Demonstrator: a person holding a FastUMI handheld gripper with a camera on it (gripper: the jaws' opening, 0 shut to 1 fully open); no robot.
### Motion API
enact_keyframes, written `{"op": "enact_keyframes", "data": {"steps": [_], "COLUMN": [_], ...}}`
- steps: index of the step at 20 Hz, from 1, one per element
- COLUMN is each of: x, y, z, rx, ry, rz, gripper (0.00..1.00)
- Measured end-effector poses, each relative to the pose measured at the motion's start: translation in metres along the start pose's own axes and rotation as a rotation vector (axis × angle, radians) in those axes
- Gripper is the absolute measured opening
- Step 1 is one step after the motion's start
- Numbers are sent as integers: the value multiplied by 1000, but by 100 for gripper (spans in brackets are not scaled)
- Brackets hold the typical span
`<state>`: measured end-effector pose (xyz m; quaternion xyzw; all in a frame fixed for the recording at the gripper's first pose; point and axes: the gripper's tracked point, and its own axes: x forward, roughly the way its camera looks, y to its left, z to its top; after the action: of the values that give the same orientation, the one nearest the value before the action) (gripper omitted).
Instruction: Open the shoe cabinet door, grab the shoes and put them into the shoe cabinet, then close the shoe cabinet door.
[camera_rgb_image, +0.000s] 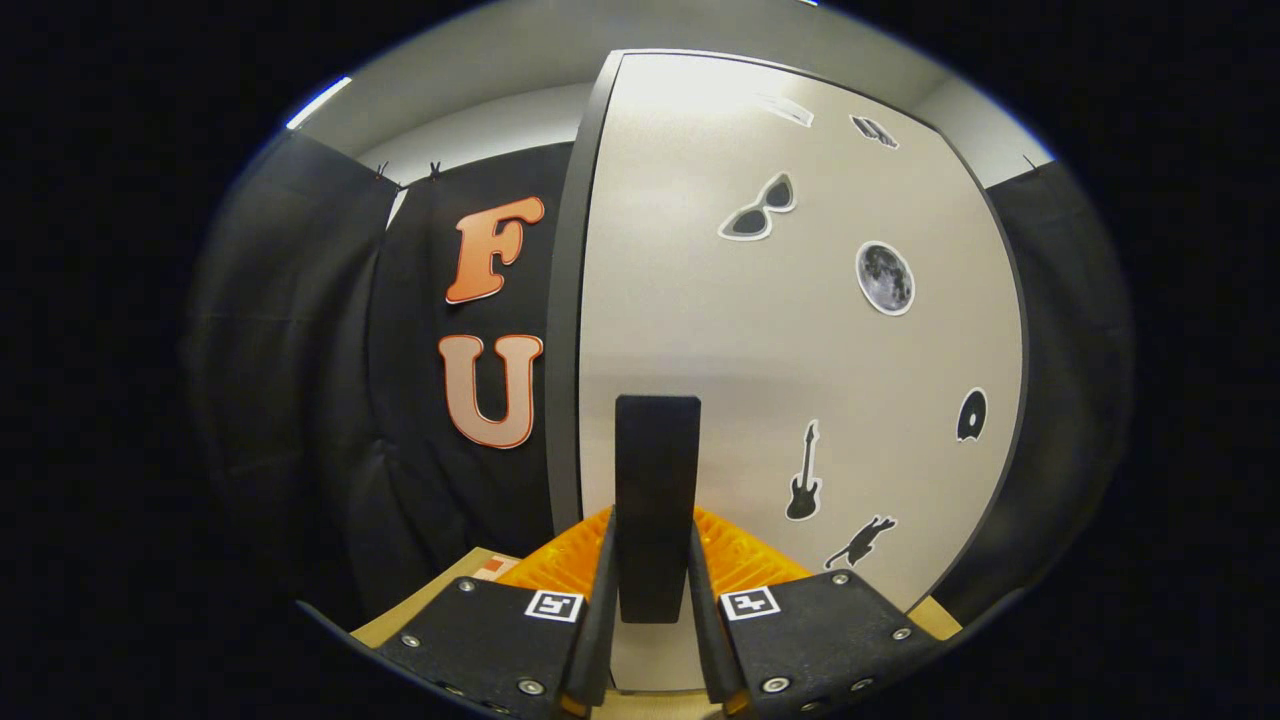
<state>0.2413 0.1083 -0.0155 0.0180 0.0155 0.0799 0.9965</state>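
Claw (655, 560): both orange fingers (560, 560) clamped on the black door handle (657, 480).
Shoe cabinet door (800, 340): pale grey, stickers (885, 278) across it, closed.

The white cabinet door (800, 330) blocks my whole path ahead. Its black handle (657, 500) fills the gap between my jaws, both fingers (598, 590) closed against it. Open room lies left of the door edge.
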Motion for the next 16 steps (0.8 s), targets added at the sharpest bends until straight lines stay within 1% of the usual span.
{"op": "enact_keyframes", "data": {"steps": [5, 13, 16], "x": [-13, -54, -73], "y": [-5, -16, -26], "z": [-1, 4, 4], "rx": [14, 30, 23], "ry": [20, 21, 26], "rz": [-18, -32, -51], "gripper": [30, 30, 30]}}
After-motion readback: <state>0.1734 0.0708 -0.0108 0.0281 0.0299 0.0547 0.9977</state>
